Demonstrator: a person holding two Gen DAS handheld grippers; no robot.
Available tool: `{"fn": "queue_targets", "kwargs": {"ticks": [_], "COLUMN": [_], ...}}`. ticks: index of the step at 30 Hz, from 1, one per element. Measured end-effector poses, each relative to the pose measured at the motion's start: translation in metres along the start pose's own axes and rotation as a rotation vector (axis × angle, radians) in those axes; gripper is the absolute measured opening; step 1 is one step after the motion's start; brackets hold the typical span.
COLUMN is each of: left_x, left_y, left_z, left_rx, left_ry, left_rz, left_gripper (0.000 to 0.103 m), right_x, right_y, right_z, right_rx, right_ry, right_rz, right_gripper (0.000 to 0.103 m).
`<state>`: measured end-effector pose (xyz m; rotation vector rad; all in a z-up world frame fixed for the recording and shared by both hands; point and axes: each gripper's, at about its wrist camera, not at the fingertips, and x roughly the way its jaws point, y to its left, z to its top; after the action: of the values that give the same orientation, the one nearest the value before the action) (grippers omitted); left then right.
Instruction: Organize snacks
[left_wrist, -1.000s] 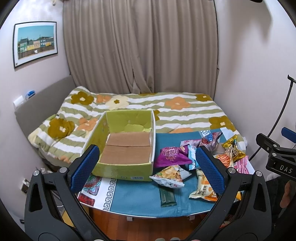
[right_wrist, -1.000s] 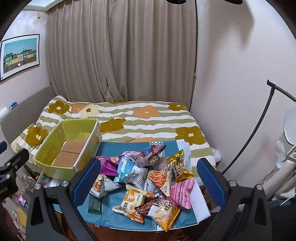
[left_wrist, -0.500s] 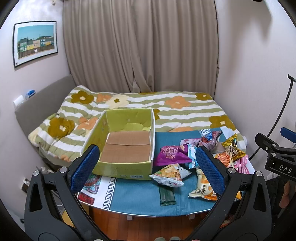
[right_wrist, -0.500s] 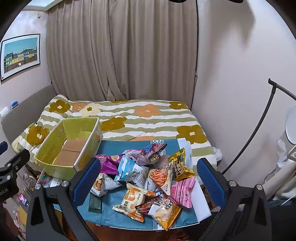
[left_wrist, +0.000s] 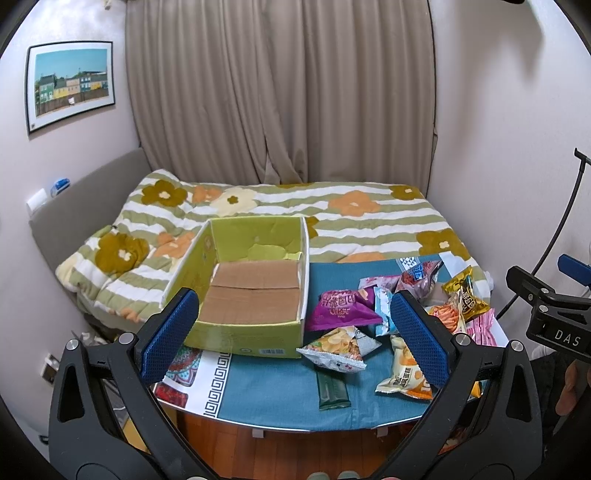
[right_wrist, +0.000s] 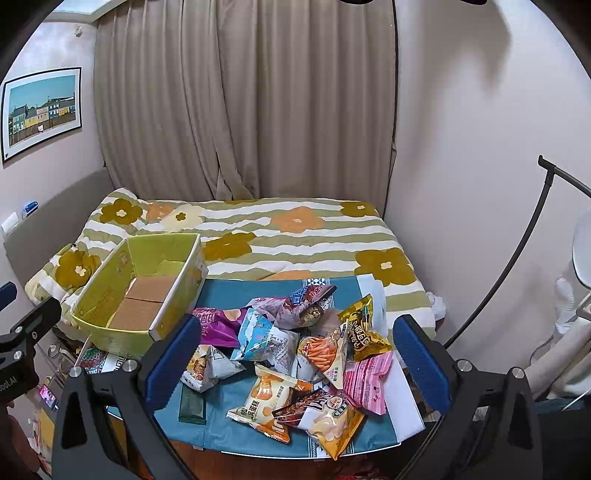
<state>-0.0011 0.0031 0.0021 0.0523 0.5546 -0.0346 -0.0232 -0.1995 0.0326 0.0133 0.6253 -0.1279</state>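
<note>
Both the left claw (left_wrist: 293, 332) and right claw (right_wrist: 295, 363) gape, holding nothing. Snack packets (right_wrist: 295, 354) crowd the teal-clothed surface's (left_wrist: 266, 391) right side, the green box (left_wrist: 243, 284) its left corner; a floral bed (right_wrist: 280, 236) and curtains (right_wrist: 243, 99) lie behind.

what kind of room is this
Most likely a bedroom in a home: a bed with a striped flower-print quilt, long beige curtains and a framed picture of coloured houses on the wall.
</note>
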Motion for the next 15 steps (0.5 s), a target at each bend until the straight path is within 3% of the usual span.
{"fn": "queue_targets", "kwargs": {"ticks": [15], "left_x": [0.0004], "left_y": [-0.0010], "left_z": [-0.0003], "left_rx": [0.000], "left_ry": [0.001], "left_rz": [-0.002], "left_gripper": [0.103], "right_x": [0.0007], "right_y": [-0.0014], "right_z": [0.0022], "right_rx": [0.002], "right_ry": [0.003], "right_rz": [0.000], "right_gripper": [0.103]}}
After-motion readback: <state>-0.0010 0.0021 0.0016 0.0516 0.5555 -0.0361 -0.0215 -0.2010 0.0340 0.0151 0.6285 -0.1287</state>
